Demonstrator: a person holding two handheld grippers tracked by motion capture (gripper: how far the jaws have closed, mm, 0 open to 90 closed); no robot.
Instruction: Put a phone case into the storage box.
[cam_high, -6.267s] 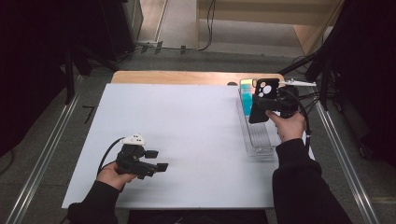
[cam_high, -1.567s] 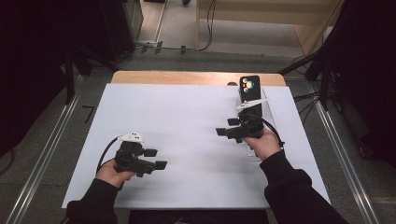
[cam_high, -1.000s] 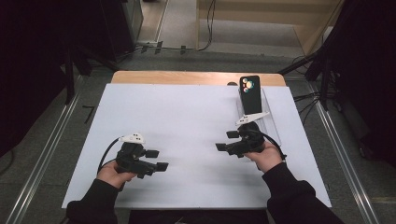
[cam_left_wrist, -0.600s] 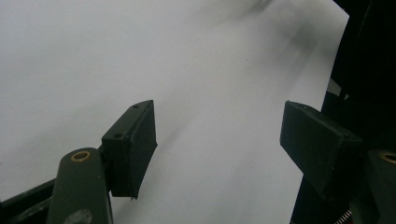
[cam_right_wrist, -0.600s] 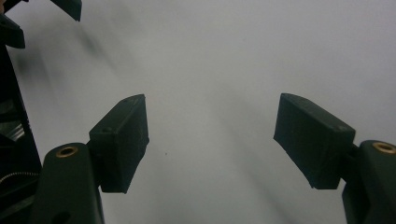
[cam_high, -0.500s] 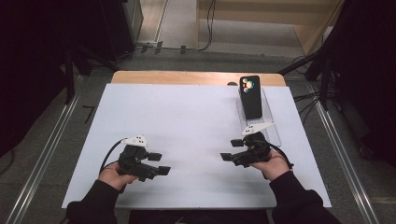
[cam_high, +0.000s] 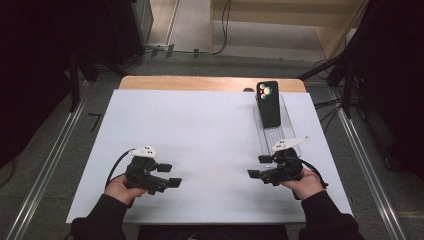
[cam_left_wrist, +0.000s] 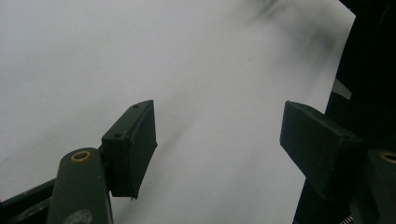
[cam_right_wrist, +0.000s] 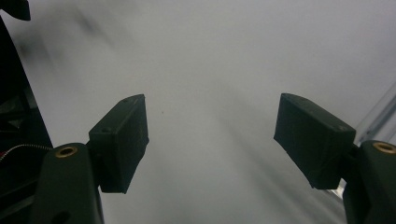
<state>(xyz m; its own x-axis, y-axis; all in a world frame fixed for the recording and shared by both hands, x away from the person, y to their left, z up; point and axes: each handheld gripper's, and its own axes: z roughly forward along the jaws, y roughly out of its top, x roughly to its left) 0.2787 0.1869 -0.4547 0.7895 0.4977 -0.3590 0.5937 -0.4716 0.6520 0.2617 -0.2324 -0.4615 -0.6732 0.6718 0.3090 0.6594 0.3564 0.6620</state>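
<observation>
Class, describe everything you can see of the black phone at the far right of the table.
The phone is a black, glossy-looking slab shown back side up, with a cluster of round lenses near its far end. It lies lengthwise on the far end of a clear tray on the white table. Neither gripper touches it; the right gripper sits nearer the person.

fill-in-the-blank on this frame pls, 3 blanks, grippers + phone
1. The phone stands in the clear rack with its camera lenses at the ____ end.
2. The right gripper has its jaws ____, with nothing between them.
3. The left gripper sits low over the ____ table sheet.

Missing words: top; open; white
</observation>
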